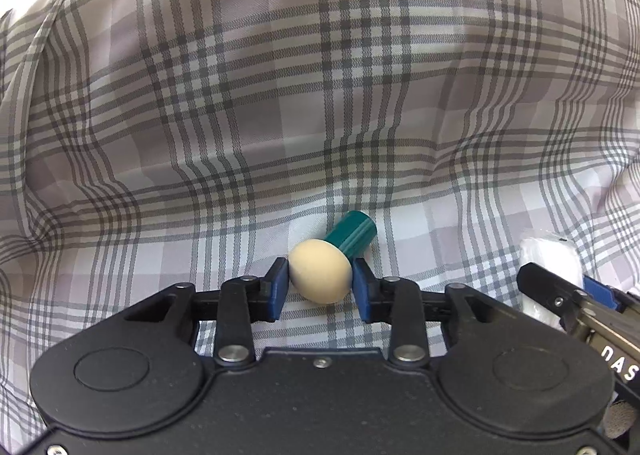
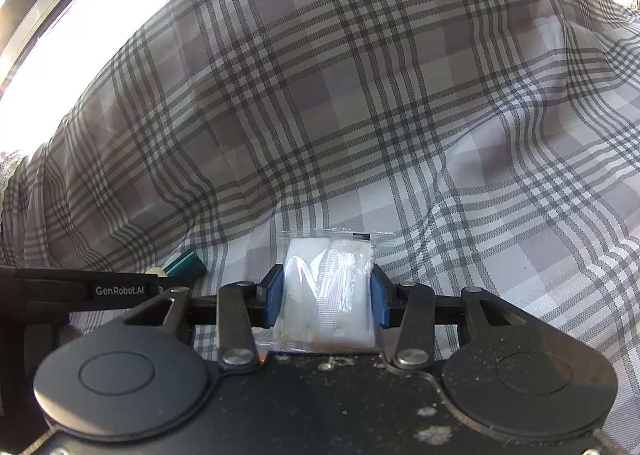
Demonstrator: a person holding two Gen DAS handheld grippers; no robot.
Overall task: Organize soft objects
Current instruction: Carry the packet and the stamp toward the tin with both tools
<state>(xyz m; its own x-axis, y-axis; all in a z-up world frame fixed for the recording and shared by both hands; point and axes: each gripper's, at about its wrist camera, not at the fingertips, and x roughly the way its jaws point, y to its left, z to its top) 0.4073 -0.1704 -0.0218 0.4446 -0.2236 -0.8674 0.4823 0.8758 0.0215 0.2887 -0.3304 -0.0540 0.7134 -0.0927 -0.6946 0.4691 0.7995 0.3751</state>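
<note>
Black housing of the left gripper [image 1: 320,287] fills the near edge of its own view, and between its blue pads [image 1: 280,287] sits the beige sponge head [image 1: 320,275] of a small applicator, whose dark green handle [image 1: 352,235] points away and up to the right across the plaid cloth [image 1: 280,95]. Left pad looks to touch the head; right pad sits at its flank with no clear gap, so I judge the jaws clenched lightly on the sponge, though how firm the hold is cannot be told. Long axis of the applicator runs obliquely away from the tongs, head nearest, handle farthest; the jaws close across the head, roughly square to that axis. Judgement: a lift from here would leave the handle hanging forward of the pads, so the piece could pivot in a soft hold. Right gripper [image 2: 326,295] is closed on a clear plastic packet of white pads [image 2: 326,283], blue pads [image 2: 274,295] pressing both long sides, packet standing lengthwise away from the camera. In the right view the green handle shows just left of the packet, beyond the other tool's arm, so both items lie near each other and the left hand is plainly the nearer to the applicator
</note>
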